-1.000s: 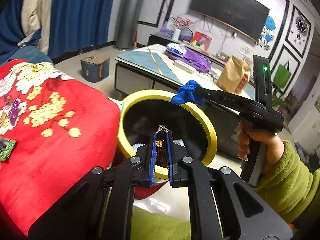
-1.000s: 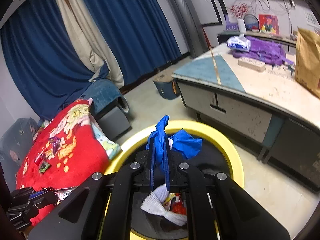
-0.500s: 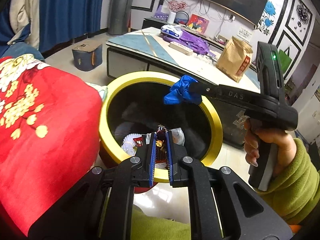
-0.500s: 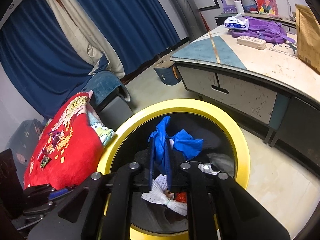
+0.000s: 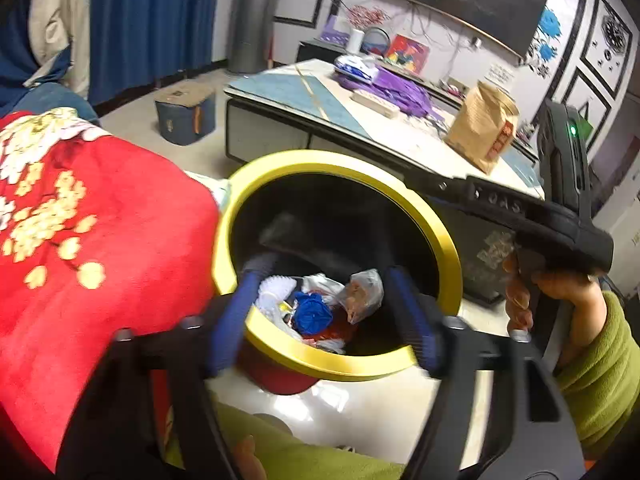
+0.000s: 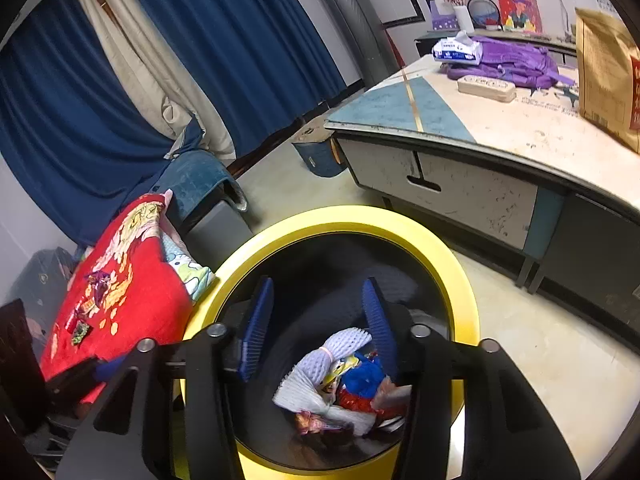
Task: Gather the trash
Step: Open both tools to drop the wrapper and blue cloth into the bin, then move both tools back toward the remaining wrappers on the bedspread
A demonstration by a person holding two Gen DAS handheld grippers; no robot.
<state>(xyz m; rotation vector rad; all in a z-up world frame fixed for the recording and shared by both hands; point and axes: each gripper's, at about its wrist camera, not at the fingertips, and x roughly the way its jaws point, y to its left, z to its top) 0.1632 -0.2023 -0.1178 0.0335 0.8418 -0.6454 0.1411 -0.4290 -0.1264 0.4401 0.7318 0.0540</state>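
Trash, a crumpled blue glove among wrappers, lies at lower centre inside the yellow-rimmed round black bin; both jaws are opening with nothing between them, left hand-held gripper and right hand-held gripper. Finish spreading above the rim, then lift clear. Further off at left, small wrappers wait on the red flowered blanket, nothing barring the way.

Left wrist: looks steeply down, close above the bin.
Right wrist: same, nearer.
Shared: bin, table.
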